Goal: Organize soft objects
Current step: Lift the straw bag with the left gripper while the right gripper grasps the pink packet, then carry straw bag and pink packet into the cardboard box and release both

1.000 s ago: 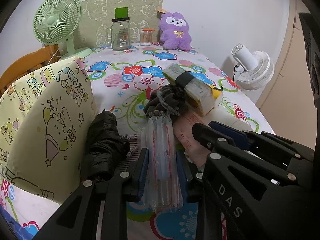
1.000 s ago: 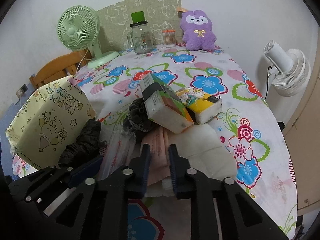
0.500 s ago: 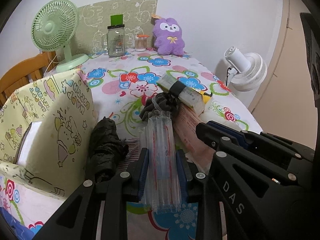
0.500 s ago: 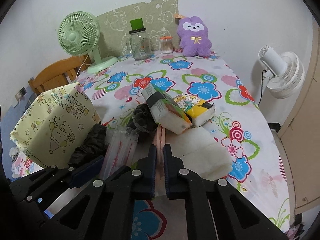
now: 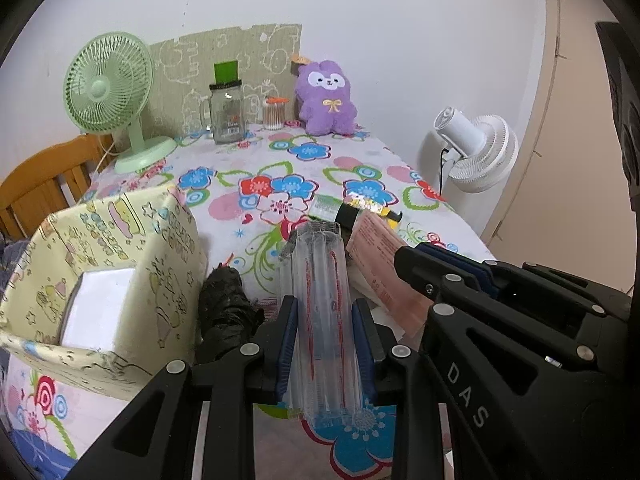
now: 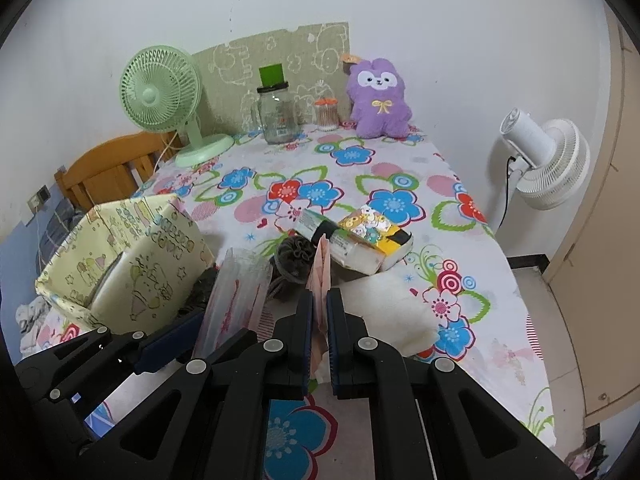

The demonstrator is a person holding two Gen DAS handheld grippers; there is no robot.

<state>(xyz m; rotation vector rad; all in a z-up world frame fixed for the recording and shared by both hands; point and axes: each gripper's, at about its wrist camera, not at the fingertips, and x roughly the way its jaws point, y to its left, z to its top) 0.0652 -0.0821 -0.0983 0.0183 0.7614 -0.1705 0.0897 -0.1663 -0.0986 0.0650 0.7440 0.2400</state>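
the left gripper (image 5: pixel 326 344) is closed on a clear, ribbed, air-cushion plastic sleeve with red print (image 5: pixel 320 300), the blue pads pressing its two sides near the lower half; the jaws stand only as wide as the sleeve. the right gripper (image 6: pixel 319 332) is pinched almost fully together on a thin pink paper-like packet (image 6: pixel 320 268), which is held on edge and rises between the pads. both things are held above the flower-patterned tablecloth (image 6: pixel 400 184), just beside the pale yellow cartoon-print fabric box (image 5: pixel 120 264).

the sleeve is judged to be very light, springy and slippery; a grip across the middle of its width, as it is now taken, should keep it from sliding, though a hard squeeze could burst the air cells. the pink packet is judged to be light and floppy, likely to bend over above the pads, so a hold lower and nearer its centre would steady it.

a crumpled black plastic bag (image 5: pixel 224 308), a dark grey knitted bundle (image 6: pixel 294 260) and a white foam-like sheet (image 6: pixel 384 304) lie close behind the grippers. the lower ends of both held things are hidden by the gripper bodies. what fills the box cannot be made out beyond a white flat thing. the print on the packet is too small to read.
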